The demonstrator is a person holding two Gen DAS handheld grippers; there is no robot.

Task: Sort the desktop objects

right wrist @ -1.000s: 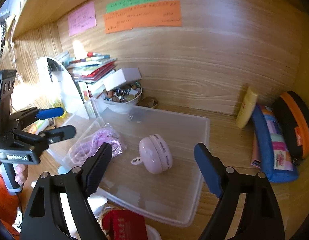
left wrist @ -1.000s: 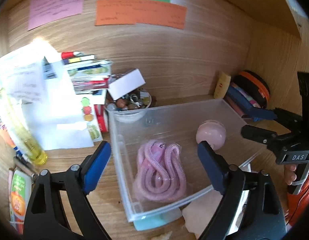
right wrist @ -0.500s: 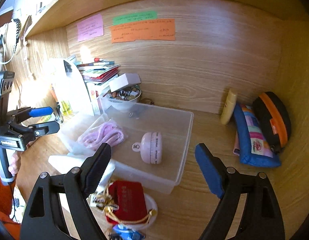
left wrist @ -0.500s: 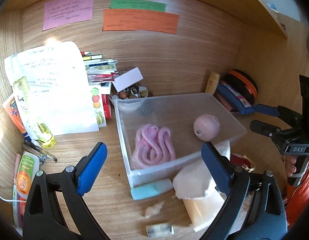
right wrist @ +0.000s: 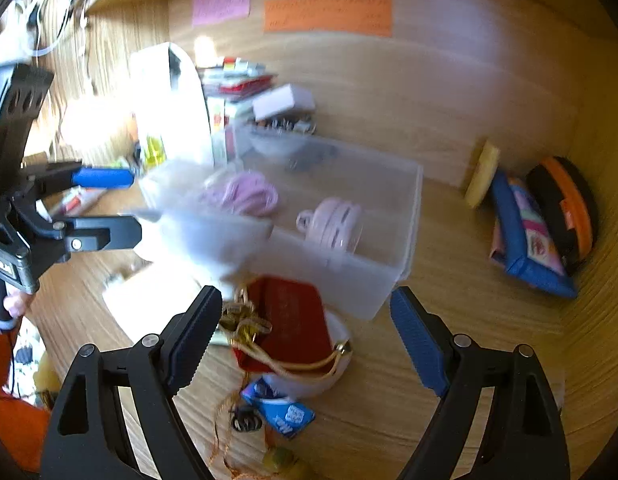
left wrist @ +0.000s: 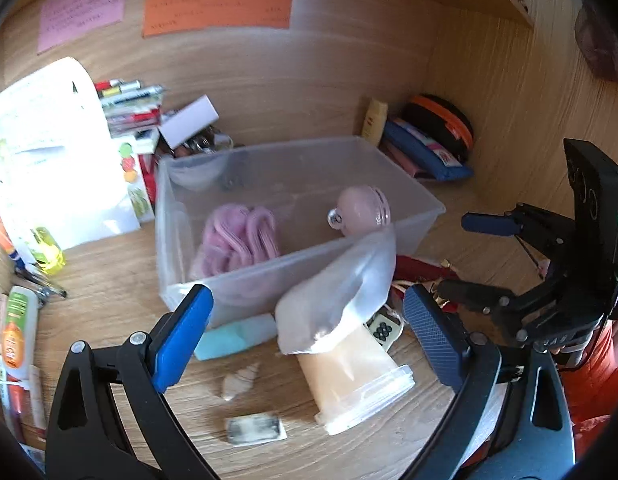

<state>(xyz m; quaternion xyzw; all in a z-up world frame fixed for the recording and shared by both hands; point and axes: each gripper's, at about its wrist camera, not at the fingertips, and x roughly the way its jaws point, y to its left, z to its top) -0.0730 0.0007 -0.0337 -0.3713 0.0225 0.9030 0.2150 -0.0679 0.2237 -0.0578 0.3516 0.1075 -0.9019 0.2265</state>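
A clear plastic bin stands on the wooden desk. In it lie a coiled pink cord and a round pink gadget. My left gripper is open and empty in front of the bin, over a cream cup with a white plastic bag on it. My right gripper is open and empty above a red pouch in a white bowl.
A teal eraser, a shell and a small card lie by the cup. A blue wrapper lies near the bowl. Pencil cases and a yellow tube sit right. Books, papers and a bead bowl stand back left.
Both grippers have pulled back from the bin toward the desk front. The cup, bag, red pouch and bowl have come into view. Both stay open.
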